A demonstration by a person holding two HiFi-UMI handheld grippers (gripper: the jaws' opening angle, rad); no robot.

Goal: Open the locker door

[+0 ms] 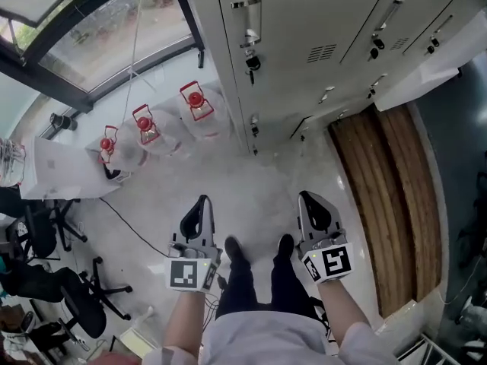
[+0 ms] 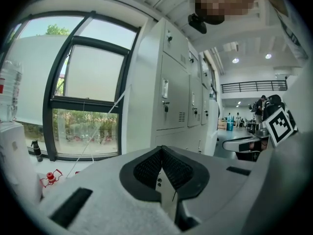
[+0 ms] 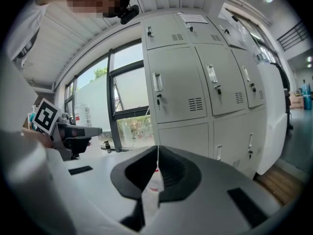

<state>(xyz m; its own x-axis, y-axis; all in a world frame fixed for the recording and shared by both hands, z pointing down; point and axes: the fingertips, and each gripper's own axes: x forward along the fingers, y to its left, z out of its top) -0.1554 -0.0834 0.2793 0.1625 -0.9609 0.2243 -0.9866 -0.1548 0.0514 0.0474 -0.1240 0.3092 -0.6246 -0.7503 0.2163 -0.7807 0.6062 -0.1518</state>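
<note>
Locker door (image 1: pixel 297 21) cut off at the top edge; your left gripper (image 1: pixel 202 201) and right gripper (image 1: pixel 307 198) held low, side by side, each with jaws pressed together on nothing.

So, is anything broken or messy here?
Nothing looks broken or spilled. The locker doors look shut and straight. Only a thin cord hangs slanted across the window, down toward the water bottles on the floor.
</note>
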